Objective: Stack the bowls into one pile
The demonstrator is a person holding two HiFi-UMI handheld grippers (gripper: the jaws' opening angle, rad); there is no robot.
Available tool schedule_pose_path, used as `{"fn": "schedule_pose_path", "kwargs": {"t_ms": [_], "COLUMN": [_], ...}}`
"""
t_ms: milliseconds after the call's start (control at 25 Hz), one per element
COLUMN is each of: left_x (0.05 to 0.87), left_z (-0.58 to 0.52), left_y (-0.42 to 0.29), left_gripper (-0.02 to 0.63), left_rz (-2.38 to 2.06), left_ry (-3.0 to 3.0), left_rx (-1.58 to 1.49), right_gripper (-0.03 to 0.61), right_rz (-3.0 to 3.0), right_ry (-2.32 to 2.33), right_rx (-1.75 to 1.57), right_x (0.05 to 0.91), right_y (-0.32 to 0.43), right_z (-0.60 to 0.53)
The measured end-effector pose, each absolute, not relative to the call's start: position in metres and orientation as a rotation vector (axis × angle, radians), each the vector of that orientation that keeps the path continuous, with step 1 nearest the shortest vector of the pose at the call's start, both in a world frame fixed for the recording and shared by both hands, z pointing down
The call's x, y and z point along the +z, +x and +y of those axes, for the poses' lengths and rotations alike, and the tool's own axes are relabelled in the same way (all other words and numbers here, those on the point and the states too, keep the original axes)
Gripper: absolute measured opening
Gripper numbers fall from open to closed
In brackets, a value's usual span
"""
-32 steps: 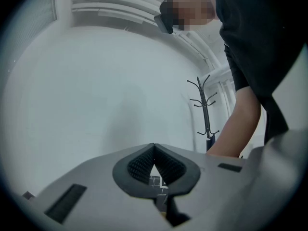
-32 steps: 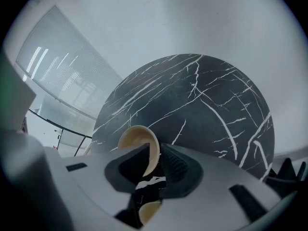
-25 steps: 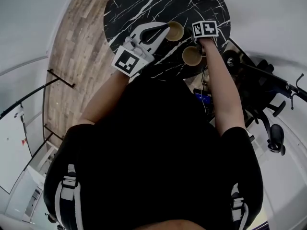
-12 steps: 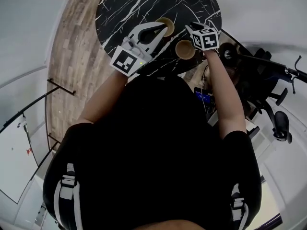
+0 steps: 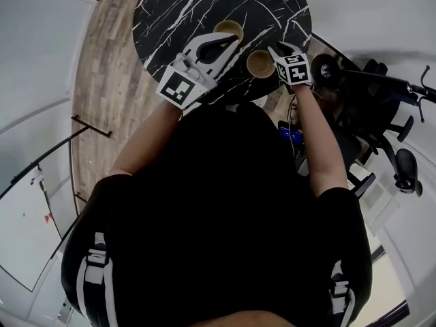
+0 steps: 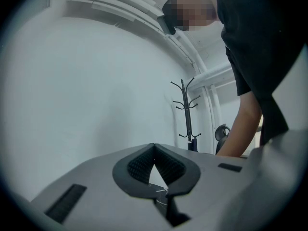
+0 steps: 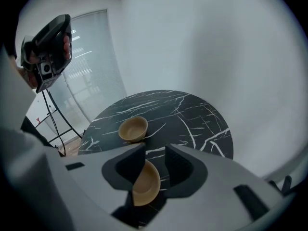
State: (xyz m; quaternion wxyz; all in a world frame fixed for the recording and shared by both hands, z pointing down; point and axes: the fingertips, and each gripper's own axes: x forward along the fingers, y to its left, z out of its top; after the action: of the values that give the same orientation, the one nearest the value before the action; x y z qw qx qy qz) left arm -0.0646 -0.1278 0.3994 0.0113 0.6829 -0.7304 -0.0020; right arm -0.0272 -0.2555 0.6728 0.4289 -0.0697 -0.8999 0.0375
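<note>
Black marble with white veins makes up the round tabletop [image 5: 191, 5], which stands on a wood-plank floor [image 5: 95, 80] in a pale-walled room. Two tan bowls sit on it, both upright and well apart from each other, so nothing is stacked yet.

The near bowl [image 5: 260, 63] lies close to the tabletop's edge, right by the right claw [image 5: 281, 50]. In the right gripper view that claw points steeply down with the bowl showing low between its jaws. The jaws have just been opening and now stand spread, the right pad clearly off the rim, so I judge the bowl to be free rather than pinched.

The far bowl [image 5: 228, 28] sits beyond the near one and to its left as the right claw looks at it. The left claw [image 5: 235, 38] is level, its tips pressed together on nothing, ending just short of this bowl.

The right claw is therefore nearer the near bowl and the left claw nearer the far one. Joining them probably means carrying one across the bare gap and lowering it in.
</note>
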Motion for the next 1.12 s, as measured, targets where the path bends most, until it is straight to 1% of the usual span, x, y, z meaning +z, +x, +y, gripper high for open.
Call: {"fn": "schedule_pose_path", "kwargs": {"t_ms": [560,1120], "left_x": [0.403,0.411], "left_z": [-0.126,-0.113], "left_y": [-0.052,-0.052], "left_gripper": [0.005,0.005], "left_rz": [-2.268,-2.293], "left_ry": [2.114,2.055], "left_rx": [0.023,0.052], "right_gripper": [0.166,0.166], "right_rz": [-2.096,-1.985], "right_ry": [-0.124,-0.103], "right_rx": [0.153,0.211], "right_x": [0.74,0.772], "right_y": [0.025,0.044], "right_z": [-0.251,-0.245]}}
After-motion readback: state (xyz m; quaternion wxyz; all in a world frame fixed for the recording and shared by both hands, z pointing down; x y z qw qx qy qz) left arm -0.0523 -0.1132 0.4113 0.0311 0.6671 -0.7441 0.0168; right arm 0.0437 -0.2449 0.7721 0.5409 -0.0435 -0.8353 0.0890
